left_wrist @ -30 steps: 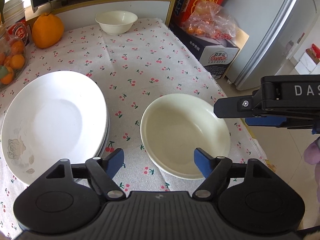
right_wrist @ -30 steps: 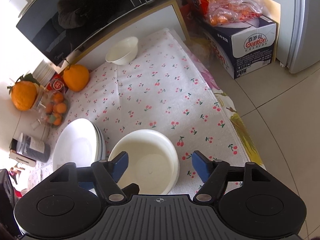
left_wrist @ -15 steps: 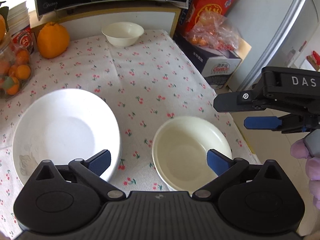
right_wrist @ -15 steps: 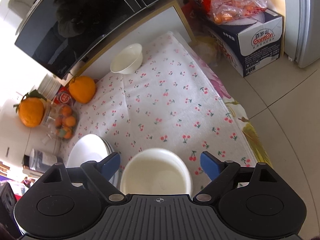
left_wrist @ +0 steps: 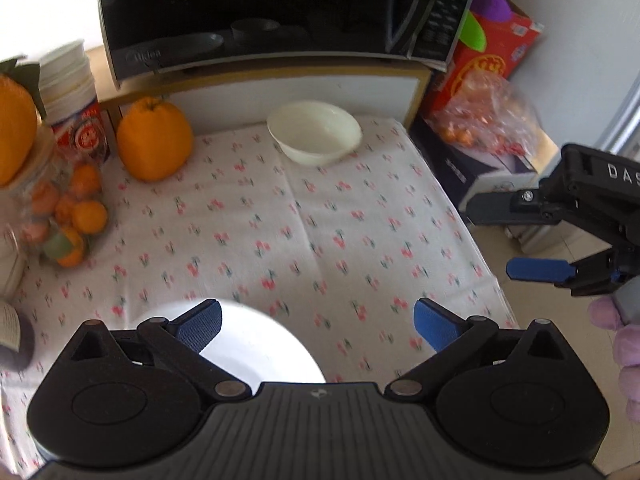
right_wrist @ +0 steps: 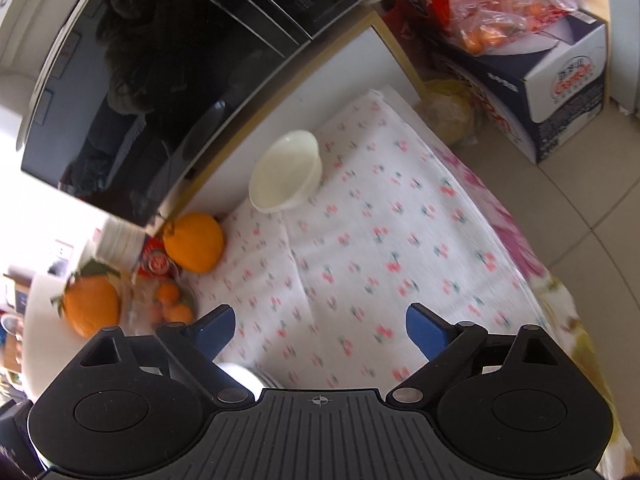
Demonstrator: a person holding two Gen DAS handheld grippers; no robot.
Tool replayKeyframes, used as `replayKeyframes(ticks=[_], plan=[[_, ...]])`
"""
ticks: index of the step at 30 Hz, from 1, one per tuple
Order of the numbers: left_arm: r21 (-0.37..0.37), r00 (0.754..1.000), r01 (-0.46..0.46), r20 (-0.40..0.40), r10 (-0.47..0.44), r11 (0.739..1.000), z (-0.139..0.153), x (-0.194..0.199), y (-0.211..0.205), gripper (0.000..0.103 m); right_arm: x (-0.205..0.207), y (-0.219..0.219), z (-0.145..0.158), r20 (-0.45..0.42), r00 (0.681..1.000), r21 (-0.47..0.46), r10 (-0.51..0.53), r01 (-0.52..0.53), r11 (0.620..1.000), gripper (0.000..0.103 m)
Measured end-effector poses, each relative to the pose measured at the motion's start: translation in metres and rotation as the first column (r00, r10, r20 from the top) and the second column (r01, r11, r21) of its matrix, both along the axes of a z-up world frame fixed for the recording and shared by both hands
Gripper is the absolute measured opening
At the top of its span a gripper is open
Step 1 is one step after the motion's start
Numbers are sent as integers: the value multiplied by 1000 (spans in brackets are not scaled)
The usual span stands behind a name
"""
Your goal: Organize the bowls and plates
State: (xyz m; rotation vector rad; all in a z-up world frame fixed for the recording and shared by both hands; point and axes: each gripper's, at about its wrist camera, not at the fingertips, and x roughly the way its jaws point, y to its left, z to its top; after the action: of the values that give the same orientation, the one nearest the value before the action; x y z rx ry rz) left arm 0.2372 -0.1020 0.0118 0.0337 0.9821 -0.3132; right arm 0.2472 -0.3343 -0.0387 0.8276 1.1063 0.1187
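A small white bowl (left_wrist: 314, 132) stands alone at the far end of the cherry-print tablecloth (left_wrist: 320, 232), just below the microwave shelf. My left gripper (left_wrist: 318, 320) is wide open over the cloth with nothing between its blue pads. A stack of white plates (left_wrist: 256, 344) shows just behind its left finger. My right gripper (left_wrist: 492, 240) hovers past the table's right edge. In the right wrist view its jaws (right_wrist: 320, 330) are opening and hold nothing, with the small bowl (right_wrist: 286, 178) well ahead. Only a sliver of the plates (right_wrist: 240, 376) shows there. The larger bowl is out of view.
A black microwave (left_wrist: 260, 12) sits on a shelf behind the table. A big orange (left_wrist: 154, 144), a jar of small oranges (left_wrist: 64, 224) and stacked paper cups (left_wrist: 68, 80) crowd the left side. Boxes with a bag of fruit (left_wrist: 480, 128) stand on the floor at right.
Both views have swung away from the large bowl toward the far end of the table, so that bowl has dropped out of sight. Both grippers' jaws have spread wider. The small bowl looks closer.
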Motion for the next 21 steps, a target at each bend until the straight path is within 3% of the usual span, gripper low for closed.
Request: replayKeyframes(ticks=[12, 16, 21], plan=[[19, 994, -89, 60, 88, 996, -12, 99, -2, 102, 85, -7, -55, -5, 1000, 171, -3, 4, 985, 94], [-20, 992, -97, 74, 98, 995, -30, 126, -4, 102, 106, -16, -87, -6, 1000, 255, -21, 22, 967, 94], [-111, 988, -113, 89, 123, 987, -50, 147, -3, 100, 122, -27, -111, 8, 996, 280, -85, 79, 957, 94]])
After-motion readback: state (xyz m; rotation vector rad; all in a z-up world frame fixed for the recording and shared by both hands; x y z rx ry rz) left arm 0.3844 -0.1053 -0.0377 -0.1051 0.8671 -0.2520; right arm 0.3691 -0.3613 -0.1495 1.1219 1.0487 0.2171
